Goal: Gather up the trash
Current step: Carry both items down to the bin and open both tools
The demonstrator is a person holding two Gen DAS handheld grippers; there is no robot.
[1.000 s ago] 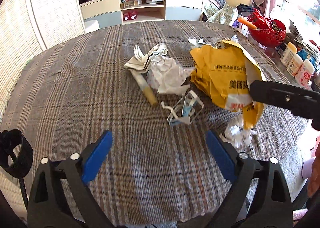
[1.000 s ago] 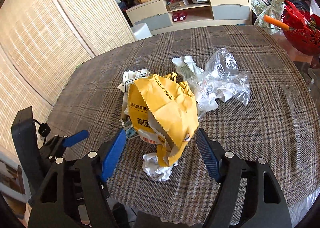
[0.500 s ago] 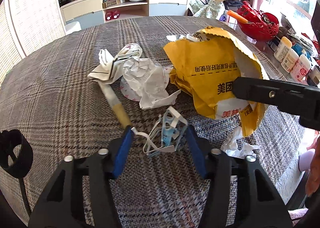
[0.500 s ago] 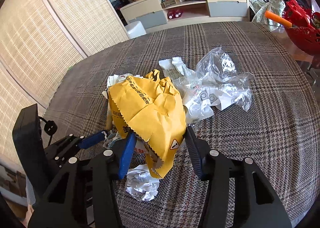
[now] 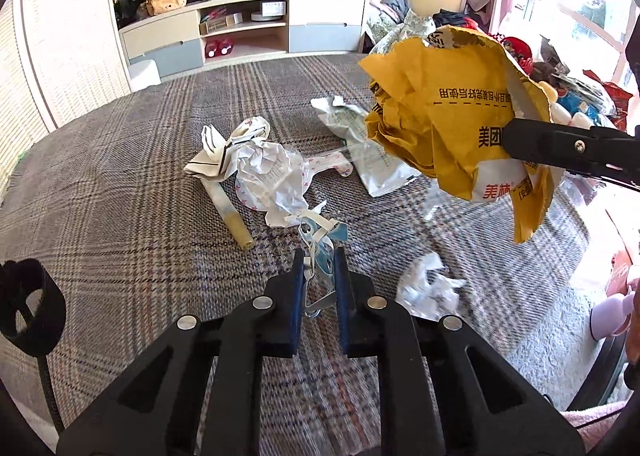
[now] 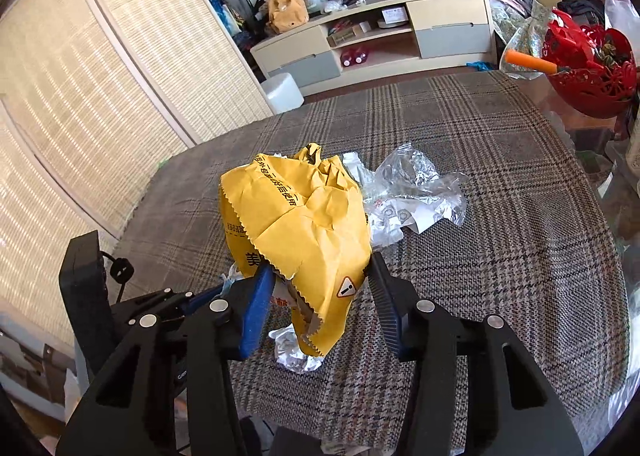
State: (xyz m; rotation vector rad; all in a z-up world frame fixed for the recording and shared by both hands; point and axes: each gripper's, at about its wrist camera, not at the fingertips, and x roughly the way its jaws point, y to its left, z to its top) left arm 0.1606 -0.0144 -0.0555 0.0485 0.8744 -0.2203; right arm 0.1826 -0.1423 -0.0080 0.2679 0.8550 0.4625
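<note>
Trash lies on a plaid-covered table [image 5: 120, 176]. My left gripper [image 5: 318, 260] is shut on a blue-and-white face mask [image 5: 320, 244] and holds it just above the cloth. My right gripper [image 6: 316, 276] is shut on a crumpled yellow paper bag [image 6: 304, 216], lifted off the table; the bag also shows in the left wrist view [image 5: 452, 124]. A white crumpled wrapper [image 5: 268, 176], a yellow-tipped tube [image 5: 232, 216], a small paper ball [image 5: 428, 288] and a clear plastic bag [image 6: 412, 192] lie on the cloth.
A red basket [image 6: 592, 56] and bottles stand beyond the table's right edge. A TV cabinet [image 6: 380, 36] stands at the back. Woven screens [image 6: 100, 96] line the left side. A white packet [image 5: 372, 160] lies mid-table.
My left gripper moved forward over the face mask and shut on it. My right gripper closed on the yellow bag and raised it off the table.
</note>
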